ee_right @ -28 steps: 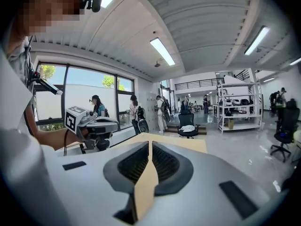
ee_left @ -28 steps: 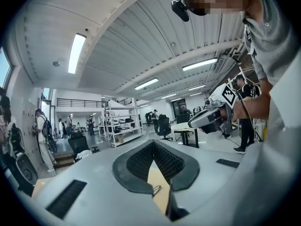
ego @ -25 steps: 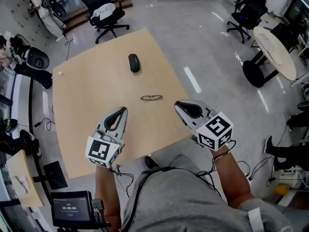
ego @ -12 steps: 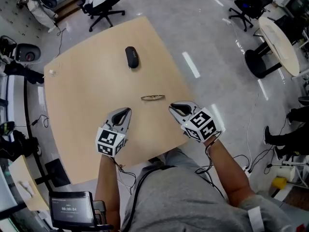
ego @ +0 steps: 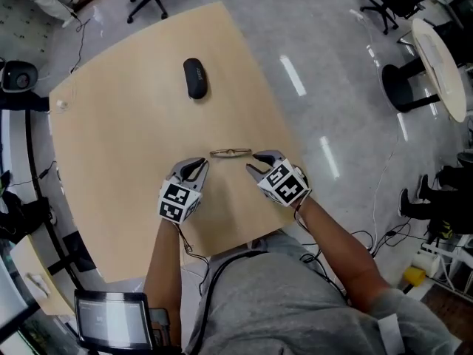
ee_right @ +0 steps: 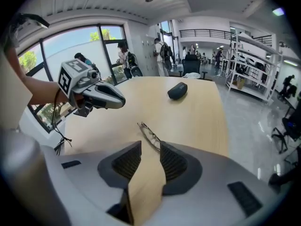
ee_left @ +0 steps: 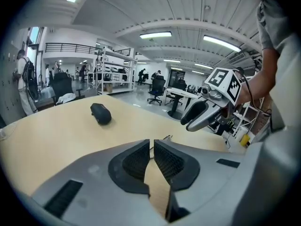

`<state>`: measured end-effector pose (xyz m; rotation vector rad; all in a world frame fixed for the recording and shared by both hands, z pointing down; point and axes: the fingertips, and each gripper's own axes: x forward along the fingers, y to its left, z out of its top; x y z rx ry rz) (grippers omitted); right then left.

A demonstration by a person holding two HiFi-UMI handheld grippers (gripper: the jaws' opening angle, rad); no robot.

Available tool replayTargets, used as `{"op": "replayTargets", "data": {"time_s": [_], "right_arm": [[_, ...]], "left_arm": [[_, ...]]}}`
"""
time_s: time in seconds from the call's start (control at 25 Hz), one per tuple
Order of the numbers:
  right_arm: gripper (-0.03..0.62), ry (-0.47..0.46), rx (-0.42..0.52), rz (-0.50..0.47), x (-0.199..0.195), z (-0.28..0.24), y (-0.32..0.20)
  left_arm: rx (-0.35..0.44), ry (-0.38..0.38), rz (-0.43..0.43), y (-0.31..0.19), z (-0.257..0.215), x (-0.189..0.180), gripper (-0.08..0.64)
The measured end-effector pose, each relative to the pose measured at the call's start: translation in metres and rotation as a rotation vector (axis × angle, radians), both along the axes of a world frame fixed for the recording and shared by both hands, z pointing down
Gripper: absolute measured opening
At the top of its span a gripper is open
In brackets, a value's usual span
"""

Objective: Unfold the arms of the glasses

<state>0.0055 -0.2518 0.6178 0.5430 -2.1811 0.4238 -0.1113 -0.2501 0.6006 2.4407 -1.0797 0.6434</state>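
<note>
1. Pale wooden table: smooth, with rounded corners.
2. Grey left gripper: ribbed black pads together, empty.
3. Right gripper: its jaws have just been opening and stand apart, with nothing pinched between them.
4. Black oval case: near the far edge.
5. Thin wire glasses: folded flat, toward the right edge, just beyond both grippers' tips.

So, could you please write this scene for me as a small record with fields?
surface: wooden table
glasses: lying on the table, arms appear folded, nothing touching them
dark oval object: farther along the table, apart from the glasses
left claw: shut, empty, near the left end of the glasses
right claw: jaws have just been opening, nothing between the pads, glasses just ahead of its tips
task stage: arms not yet unfolded
</note>
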Motion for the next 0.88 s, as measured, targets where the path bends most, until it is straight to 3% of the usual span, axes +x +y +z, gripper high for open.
{"op": "replayTargets", "data": {"time_s": [0.24,0.52,0.88], "right_arm": [[0.107,0.100,-0.029,-0.051,0.004,0.050,-0.019],[0.107,0.115,-0.088,-0.084,-0.001,0.067,-0.022],[0.107,0.114,-0.100,-0.111,-0.007,0.073,-0.022]], "left_arm": [[-0.072,-0.043,0.018,-0.014,0.047,0.008,0.008],[-0.118,-0.094,0.100,-0.023,0.074,0.015,0.008],[-0.178,-0.051,0.122,-0.023,0.088,0.021,0.008]]}}
